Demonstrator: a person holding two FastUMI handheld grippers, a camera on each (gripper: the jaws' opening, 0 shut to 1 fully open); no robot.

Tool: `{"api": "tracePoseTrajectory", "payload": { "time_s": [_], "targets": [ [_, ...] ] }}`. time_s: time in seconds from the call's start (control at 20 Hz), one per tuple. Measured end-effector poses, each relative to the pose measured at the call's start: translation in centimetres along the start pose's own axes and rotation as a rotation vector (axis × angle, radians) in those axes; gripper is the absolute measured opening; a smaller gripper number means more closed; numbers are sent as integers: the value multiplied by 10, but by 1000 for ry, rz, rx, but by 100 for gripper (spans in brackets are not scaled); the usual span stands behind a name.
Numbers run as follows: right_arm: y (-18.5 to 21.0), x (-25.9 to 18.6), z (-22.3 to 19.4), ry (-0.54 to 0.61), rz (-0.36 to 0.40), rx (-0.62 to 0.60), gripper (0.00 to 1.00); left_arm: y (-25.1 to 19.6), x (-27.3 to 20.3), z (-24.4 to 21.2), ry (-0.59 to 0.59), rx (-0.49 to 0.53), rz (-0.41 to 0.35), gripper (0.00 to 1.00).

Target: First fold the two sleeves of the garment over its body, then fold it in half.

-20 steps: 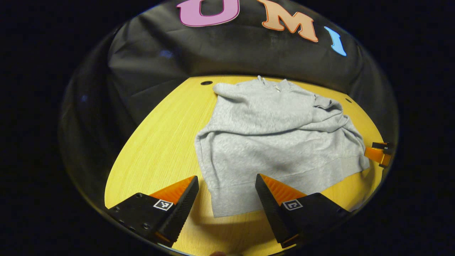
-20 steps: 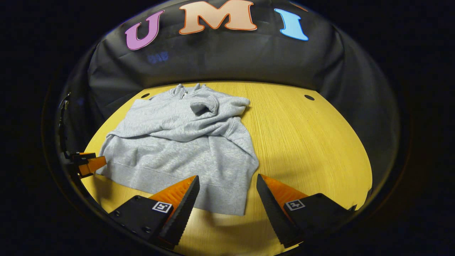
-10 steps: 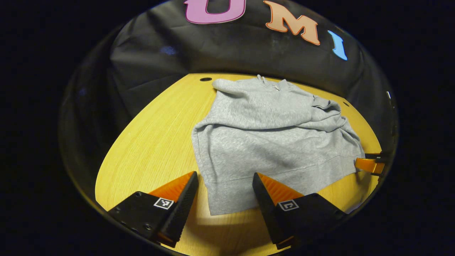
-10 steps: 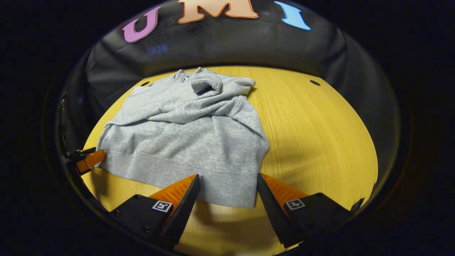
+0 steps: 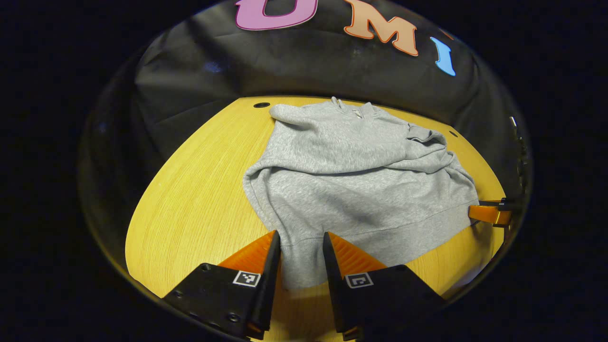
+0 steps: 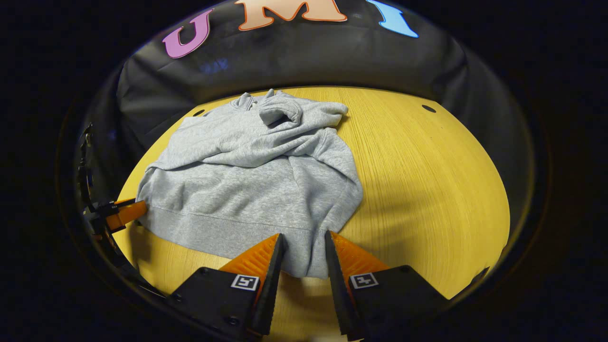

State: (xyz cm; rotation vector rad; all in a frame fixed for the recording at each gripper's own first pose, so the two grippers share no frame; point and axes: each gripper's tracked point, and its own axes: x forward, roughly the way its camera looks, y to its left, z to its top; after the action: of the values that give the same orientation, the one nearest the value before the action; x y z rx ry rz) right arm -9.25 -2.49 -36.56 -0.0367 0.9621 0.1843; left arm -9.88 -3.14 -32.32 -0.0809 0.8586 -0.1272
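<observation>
On the yellow table point(image 5: 199, 190), the grey garment point(image 5: 351, 185) lies with both sleeves folded across its body, while the left gripper point(image 5: 301, 242) and right gripper point(image 6: 304, 244) each narrow their 2 fingers onto a hem corner, pinching the bunched cloth.

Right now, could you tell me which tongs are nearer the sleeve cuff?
Right: the right tongs pinch the sweatshirt's corner on the cuff's side; the left tongs pinch the opposite corner.

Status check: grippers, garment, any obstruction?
Left gripper, right gripper: fingers closing around hem corners. Sweatshirt flat on table, sleeves folded over. No obstruction seen.
</observation>
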Motion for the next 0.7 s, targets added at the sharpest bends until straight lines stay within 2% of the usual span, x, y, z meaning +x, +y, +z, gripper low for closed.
{"api": "tracePoseTrajectory", "payload": {
  "time_s": [0.05, 0.1, 0.15, 0.2, 0.25, 0.35, 0.7],
  "targets": [
    [5, 1, -2, 10, 35, 24, 54, -2, -1, 1, -6, -14, -9, 31],
    [6, 1, 0, 5, 39, 60, 36, -3, 2, 2, -4, -24, -11, 27],
    [6, 1, -1, 23, 49, 76, 19, -4, 4, 2, -1, -25, -12, 16],
    [6, 1, 1, 24, 54, 83, 12, -5, 4, 1, 8, -25, -11, 13],
    [7, 2, 0, 27, 57, 86, 12, -6, 4, 3, 14, -32, -10, 8],
    [7, 1, 1, 40, 64, 72, 5, -8, 3, 1, 43, -31, -15, 1],
    [4, -7, -4, 83, 90, 88, 6, -8, -4, -7, 101, -68, -47, 0]
  ]
}}
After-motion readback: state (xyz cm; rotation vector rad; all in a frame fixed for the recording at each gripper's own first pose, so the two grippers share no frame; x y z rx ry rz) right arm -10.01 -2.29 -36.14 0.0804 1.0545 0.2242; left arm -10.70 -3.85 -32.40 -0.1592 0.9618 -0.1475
